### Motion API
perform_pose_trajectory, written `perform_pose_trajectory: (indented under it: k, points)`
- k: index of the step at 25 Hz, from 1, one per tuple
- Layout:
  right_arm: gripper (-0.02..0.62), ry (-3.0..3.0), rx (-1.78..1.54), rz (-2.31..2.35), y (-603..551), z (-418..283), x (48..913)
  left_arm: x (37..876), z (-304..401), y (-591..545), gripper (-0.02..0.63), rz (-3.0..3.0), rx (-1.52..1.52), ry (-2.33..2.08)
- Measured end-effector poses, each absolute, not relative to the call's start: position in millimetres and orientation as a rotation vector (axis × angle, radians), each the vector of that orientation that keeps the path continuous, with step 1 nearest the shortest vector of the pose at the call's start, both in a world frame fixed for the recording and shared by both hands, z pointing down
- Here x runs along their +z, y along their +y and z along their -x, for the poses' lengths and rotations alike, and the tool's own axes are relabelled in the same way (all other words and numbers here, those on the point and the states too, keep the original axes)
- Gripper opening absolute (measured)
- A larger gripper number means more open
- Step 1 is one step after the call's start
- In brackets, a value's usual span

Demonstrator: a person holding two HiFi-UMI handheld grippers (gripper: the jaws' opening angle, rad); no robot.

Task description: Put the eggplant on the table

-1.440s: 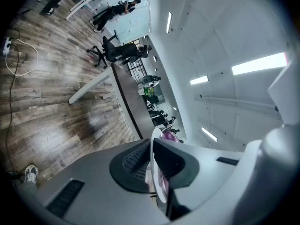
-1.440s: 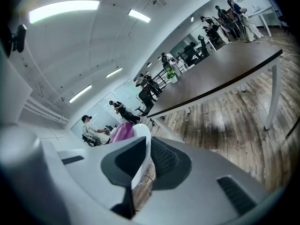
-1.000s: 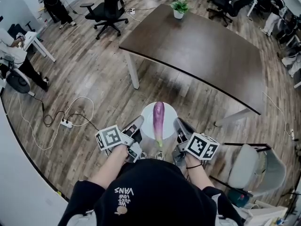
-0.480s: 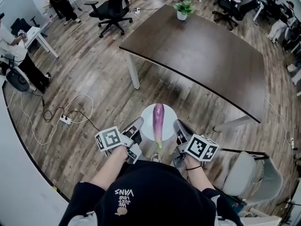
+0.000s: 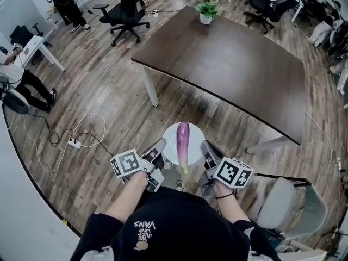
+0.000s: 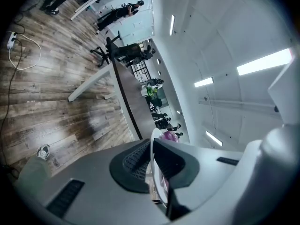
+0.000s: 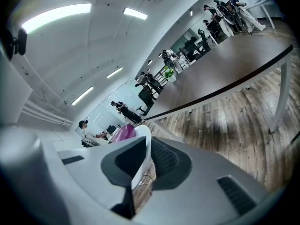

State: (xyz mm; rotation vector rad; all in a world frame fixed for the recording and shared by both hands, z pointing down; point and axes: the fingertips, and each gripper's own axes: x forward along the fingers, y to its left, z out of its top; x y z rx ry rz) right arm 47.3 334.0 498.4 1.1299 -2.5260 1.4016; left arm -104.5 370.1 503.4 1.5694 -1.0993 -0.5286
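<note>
A long purple eggplant (image 5: 183, 140) lies on a white round plate (image 5: 169, 134), carried above the wooden floor in front of me. My left gripper (image 5: 160, 147) is shut on the plate's left rim and my right gripper (image 5: 207, 147) is shut on its right rim. In the left gripper view the thin white plate (image 6: 152, 161) edge sits pinched between the dark pads, with the eggplant (image 6: 168, 136) beyond. The right gripper view shows the plate (image 7: 140, 163) clamped likewise and the eggplant (image 7: 122, 133) behind it. The dark brown table (image 5: 234, 64) stands ahead, a short way off.
A potted plant (image 5: 206, 10) stands at the table's far end. A black office chair (image 5: 128, 10) is at the far left. A power strip with cable (image 5: 76, 142) lies on the floor to the left. A grey chair (image 5: 293, 200) stands at the lower right. People sit along the left side.
Both grippers have carried the plate with the eggplant a little forward toward the table. Their hold on the rim is unchanged.
</note>
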Motion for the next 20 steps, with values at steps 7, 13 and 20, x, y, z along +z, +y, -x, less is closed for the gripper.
perform_pose_trajectory:
  k: [7, 13, 20]
  points:
    - [0.034, -2.513, 1.404, -1.246, 290.7, -56.1, 493.9, 501.0, 97.3, 315.9, 0.026, -1.595, -0.487, -1.023]
    - [0.034, -2.505, 1.401, -1.357, 245.5, -56.4, 485.3, 492.5, 98.0, 260.5, 0.026, -1.641, -0.44, -0.954]
    - [0.034, -2.493, 1.409, -1.448, 198.2, -45.2, 485.4, 490.2, 110.5, 204.1, 0.026, -1.682, -0.396, -0.905]
